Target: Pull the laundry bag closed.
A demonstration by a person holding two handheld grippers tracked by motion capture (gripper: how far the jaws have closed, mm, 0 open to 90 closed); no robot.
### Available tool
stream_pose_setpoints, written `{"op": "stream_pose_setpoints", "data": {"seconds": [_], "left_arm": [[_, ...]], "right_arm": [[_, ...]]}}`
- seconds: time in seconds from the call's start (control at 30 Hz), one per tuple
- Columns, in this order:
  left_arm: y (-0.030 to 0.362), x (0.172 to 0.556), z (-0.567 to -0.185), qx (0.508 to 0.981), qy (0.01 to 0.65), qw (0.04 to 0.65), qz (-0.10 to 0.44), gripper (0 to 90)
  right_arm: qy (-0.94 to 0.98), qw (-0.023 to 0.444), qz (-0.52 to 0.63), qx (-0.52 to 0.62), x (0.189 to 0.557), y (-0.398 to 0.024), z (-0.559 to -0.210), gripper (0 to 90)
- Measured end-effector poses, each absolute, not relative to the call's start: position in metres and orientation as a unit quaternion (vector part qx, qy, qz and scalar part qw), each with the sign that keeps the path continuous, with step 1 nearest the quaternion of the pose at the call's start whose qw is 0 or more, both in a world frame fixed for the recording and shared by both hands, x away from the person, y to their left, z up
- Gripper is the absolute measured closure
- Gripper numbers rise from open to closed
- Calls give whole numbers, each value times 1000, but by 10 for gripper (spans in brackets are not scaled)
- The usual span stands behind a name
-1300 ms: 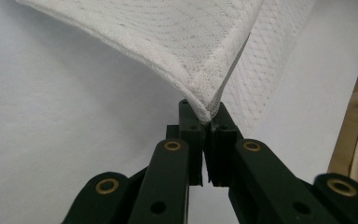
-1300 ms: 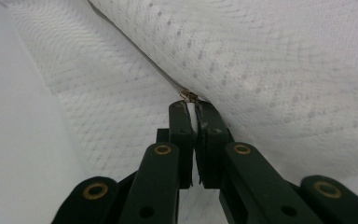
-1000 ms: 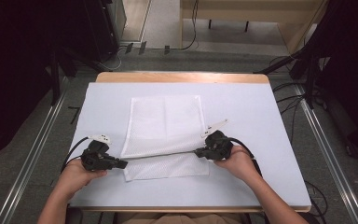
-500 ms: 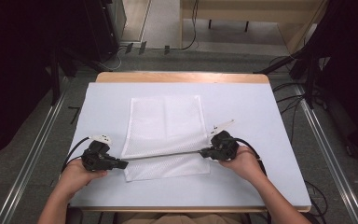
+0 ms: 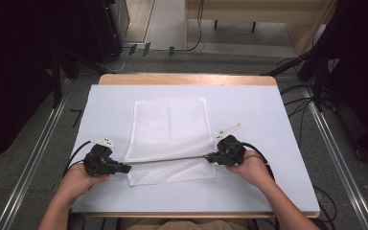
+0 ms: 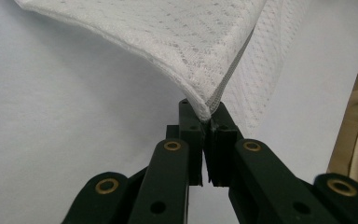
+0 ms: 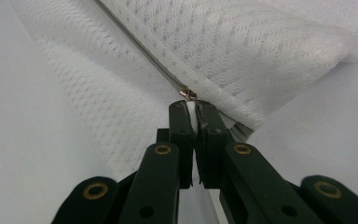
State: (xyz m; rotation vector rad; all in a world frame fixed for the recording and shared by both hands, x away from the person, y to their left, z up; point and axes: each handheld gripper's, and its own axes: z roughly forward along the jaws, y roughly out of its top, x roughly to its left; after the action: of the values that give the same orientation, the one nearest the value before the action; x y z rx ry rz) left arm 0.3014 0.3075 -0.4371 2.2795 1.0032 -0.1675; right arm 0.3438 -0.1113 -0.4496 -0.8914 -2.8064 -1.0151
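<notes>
Here | white table (image 5: pixel 278 143), grey floor (image 5: pixel 38 143) | both claws (image 5: pixel 127 168) (image 5: pixel 210 158) clamp mesh bag (image 5: pixel 170 127)

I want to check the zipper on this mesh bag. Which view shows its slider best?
The right gripper view: the slider sits close up at the jaw tips, ending the zipper of the mesh bag. The left gripper view shows only zipper tape; the high view shows a thin line.
</notes>
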Motion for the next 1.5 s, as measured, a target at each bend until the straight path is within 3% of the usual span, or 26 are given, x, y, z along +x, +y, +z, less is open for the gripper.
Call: {"op": "stream_pose_setpoints", "data": {"seconds": [0.07, 0.3, 0.57, 0.83, 1.03, 1.5], "left_arm": [[307, 302, -438, 865, 384, 318, -61, 868], [313, 303, -438, 854, 398, 330, -57, 716], [311, 302, -434, 849, 391, 352, -41, 554], [316, 304, -431, 834, 409, 370, 9, 396], [324, 305, -428, 818, 428, 382, 41, 370], [335, 307, -427, 800, 458, 382, 67, 366]], "right_arm": [[-900, 11, -328, -286, 344, -111, -449, 878], [-897, 9, -331, -291, 344, -112, -448, 850], [-884, 0, -363, -295, 344, -117, -441, 725], [-868, -45, -381, -315, 349, -126, -439, 486], [-847, -67, -395, -349, 356, -137, -440, 390], [-824, -106, -405, -382, 363, -171, -439, 319]]}}
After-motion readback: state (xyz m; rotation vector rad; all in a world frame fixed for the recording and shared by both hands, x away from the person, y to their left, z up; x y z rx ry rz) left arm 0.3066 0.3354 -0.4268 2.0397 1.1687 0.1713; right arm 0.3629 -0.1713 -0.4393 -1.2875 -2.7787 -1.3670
